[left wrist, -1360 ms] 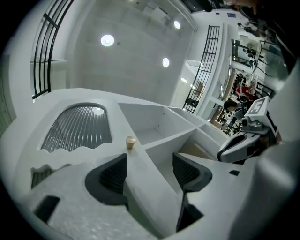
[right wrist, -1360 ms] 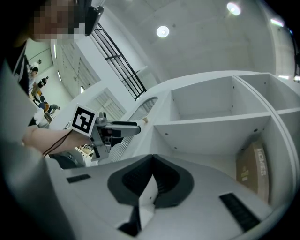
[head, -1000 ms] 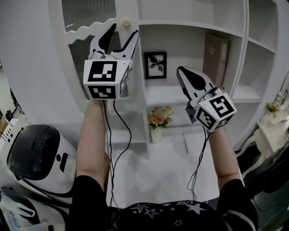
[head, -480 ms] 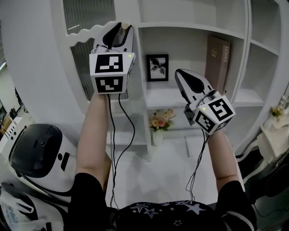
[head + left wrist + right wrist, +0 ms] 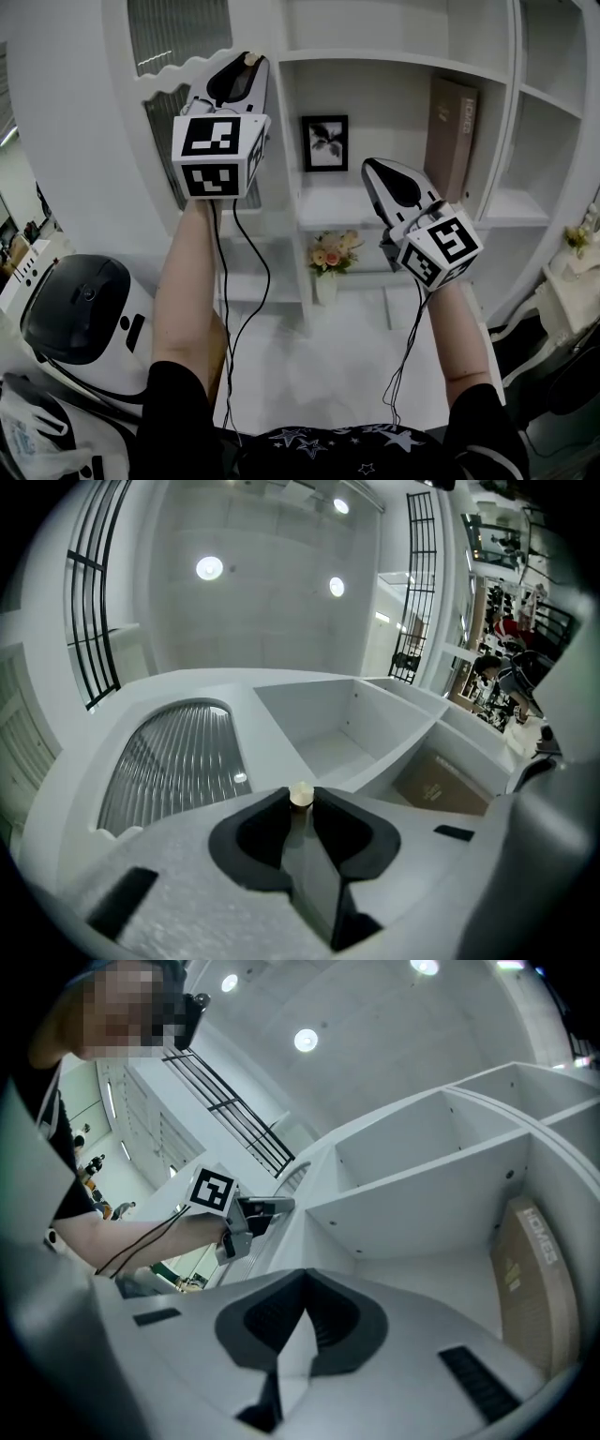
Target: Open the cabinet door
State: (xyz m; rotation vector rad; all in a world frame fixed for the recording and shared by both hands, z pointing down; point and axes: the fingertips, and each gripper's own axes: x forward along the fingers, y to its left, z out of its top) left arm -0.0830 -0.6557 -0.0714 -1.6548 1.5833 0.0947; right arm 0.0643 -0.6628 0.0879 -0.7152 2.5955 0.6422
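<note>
The white cabinet door (image 5: pixel 122 103) with a ribbed glass panel (image 5: pixel 178 761) stands at the upper left, closed against the shelf unit. Its small round pale knob (image 5: pixel 250 58) sits at the door's right edge. My left gripper (image 5: pixel 247 64) is raised to it, and its jaws have just been closing with the knob (image 5: pixel 300 795) between their tips; the tips now pinch it. My right gripper (image 5: pixel 375 171) hangs in the air before the open shelves, to the right and lower. Its jaws (image 5: pixel 303 1283) are shut with nothing between them.
Open shelves to the right hold a framed picture (image 5: pixel 325 142), a tall brown book (image 5: pixel 453 122) and a small vase of flowers (image 5: pixel 330 251). A rounded white machine (image 5: pixel 84 319) stands on the floor at the lower left. Cables hang from both grippers.
The left gripper has slid up to the knob and its jaws have gone from wide apart to closed around it. The right gripper has stayed nearly still.
</note>
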